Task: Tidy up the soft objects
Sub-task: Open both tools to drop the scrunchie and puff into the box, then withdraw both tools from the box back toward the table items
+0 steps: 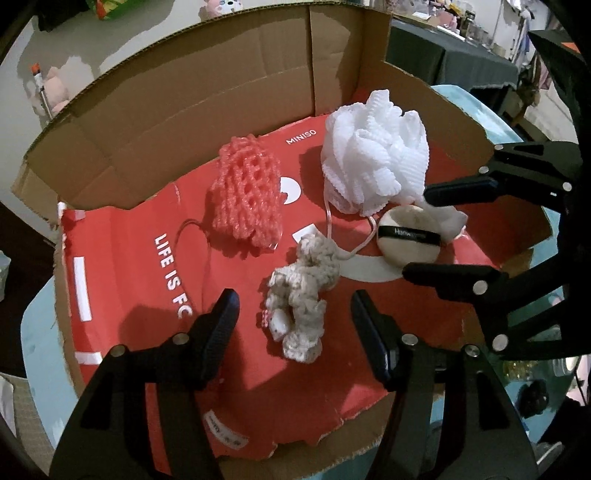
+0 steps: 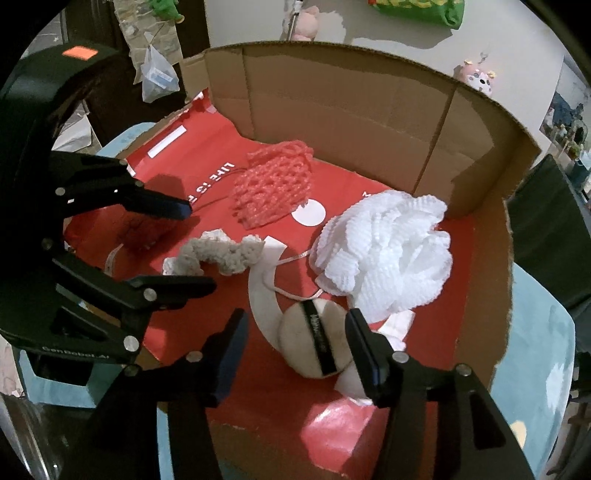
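Nearest to us, our left gripper (image 1: pixel 293 321) hangs with its jaws parted and nothing pressed between them; the grey crocheted scrunchie (image 1: pixel 301 295) lies loose on the red paper bag (image 1: pixel 129 266) in the gap between the fingers. Our right gripper (image 2: pixel 295 339) is likewise spread apart, and the round cream powder puff (image 2: pixel 316 339) with its black band sits between the fingers, resting on the bag; we cannot tell whether the right finger touches its edge. Just behind the puff we see the white mesh bath pouf (image 2: pixel 384 251), its pale cord trailing toward the scrunchie. Further back on the left the coral foam net sleeve (image 1: pixel 245 195) lies apart from the rest. All of this rests inside the open cardboard box (image 1: pixel 207 85), whose brown walls rise behind. Beyond the box we make out pink plush toys (image 2: pixel 306 22) against the wall.
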A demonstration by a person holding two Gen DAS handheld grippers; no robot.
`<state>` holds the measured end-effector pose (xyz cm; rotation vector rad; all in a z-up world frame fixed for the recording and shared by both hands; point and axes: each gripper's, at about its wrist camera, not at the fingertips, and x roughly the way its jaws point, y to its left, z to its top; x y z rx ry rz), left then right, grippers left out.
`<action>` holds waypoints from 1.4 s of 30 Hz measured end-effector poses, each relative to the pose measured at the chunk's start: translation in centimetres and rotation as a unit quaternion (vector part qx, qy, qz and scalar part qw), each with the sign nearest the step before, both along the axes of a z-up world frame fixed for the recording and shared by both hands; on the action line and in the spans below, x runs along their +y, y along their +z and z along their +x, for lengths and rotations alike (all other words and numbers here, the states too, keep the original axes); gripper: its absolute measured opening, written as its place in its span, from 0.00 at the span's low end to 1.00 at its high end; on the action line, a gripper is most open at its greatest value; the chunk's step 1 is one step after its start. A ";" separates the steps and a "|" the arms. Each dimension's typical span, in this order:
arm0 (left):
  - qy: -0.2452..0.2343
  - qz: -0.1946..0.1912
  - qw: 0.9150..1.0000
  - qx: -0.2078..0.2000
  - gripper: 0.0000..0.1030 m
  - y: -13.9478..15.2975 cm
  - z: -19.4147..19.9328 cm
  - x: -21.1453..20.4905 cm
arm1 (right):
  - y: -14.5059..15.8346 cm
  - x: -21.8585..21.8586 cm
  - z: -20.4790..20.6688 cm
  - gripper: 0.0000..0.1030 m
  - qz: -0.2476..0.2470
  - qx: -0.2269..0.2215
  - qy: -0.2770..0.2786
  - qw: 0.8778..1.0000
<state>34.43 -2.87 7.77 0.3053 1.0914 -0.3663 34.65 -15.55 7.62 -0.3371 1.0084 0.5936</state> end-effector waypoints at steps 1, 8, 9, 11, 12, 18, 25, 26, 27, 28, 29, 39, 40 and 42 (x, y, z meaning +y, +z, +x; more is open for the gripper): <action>0.001 0.001 1.000 -0.001 0.60 0.2 -0.3 0.0 | 0.2 -0.1 -0.2 0.58 0.001 -0.001 -0.001 1.000; 0.019 -0.006 0.999 -0.031 0.67 2.3 -2.3 1.5 | 3.0 -1.0 -2.3 0.67 0.015 -0.023 -0.015 1.000; 0.022 -0.008 0.999 -0.038 0.68 2.7 -2.8 1.7 | 3.7 -1.3 -2.8 0.69 0.020 -0.029 -0.017 0.999; 0.030 -0.017 0.998 -0.058 0.70 3.9 -3.9 2.1 | 4.9 -1.6 -3.8 0.74 0.031 -0.040 -0.023 0.998; 0.031 -0.023 0.997 -0.065 0.73 4.3 -4.2 2.0 | 5.7 -1.9 -4.6 0.78 0.039 -0.050 -0.027 0.998; 0.051 -0.067 0.989 -0.121 0.76 7.5 -8.6 3.2 | 9.1 -3.1 -9.0 0.91 0.071 -0.098 -0.044 0.992; 0.069 -0.107 0.972 -0.199 0.85 10.1 -15.9 3.9 | 12.1 -4.2 -15.9 1.00 0.107 -0.167 -0.064 0.978; 0.069 -0.111 0.969 -0.210 0.87 10.3 -17.0 3.9 | 12.4 -4.3 -17.0 1.00 0.107 -0.181 -0.069 0.975; 0.070 -0.116 0.966 -0.221 0.89 10.5 -18.1 3.9 | 12.6 -4.5 -18.4 1.00 0.106 -0.201 -0.077 0.971; 0.071 -0.120 0.964 -0.227 0.89 10.6 -18.8 3.9 | 12.7 -4.7 -19.8 1.00 0.105 -0.218 -0.084 0.967; 0.074 -0.126 0.961 -0.235 0.90 10.7 -19.9 3.9 | 12.8 -4.8 -20.9 1.00 0.108 -0.228 -0.087 0.964; 0.099 -0.156 0.939 -0.290 0.93 8.8 -28.7 3.1 | 10.4 -6.8 -29.2 1.00 0.124 -0.281 -0.146 0.940; 0.104 -0.153 0.938 -0.294 0.93 8.4 -29.3 3.0 | 10.0 -7.0 -29.7 1.00 0.125 -0.281 -0.151 0.939; 0.113 -0.146 0.935 -0.304 0.93 7.5 -30.3 2.7 | 8.9 -7.2 -30.6 1.00 0.126 -0.284 -0.163 0.936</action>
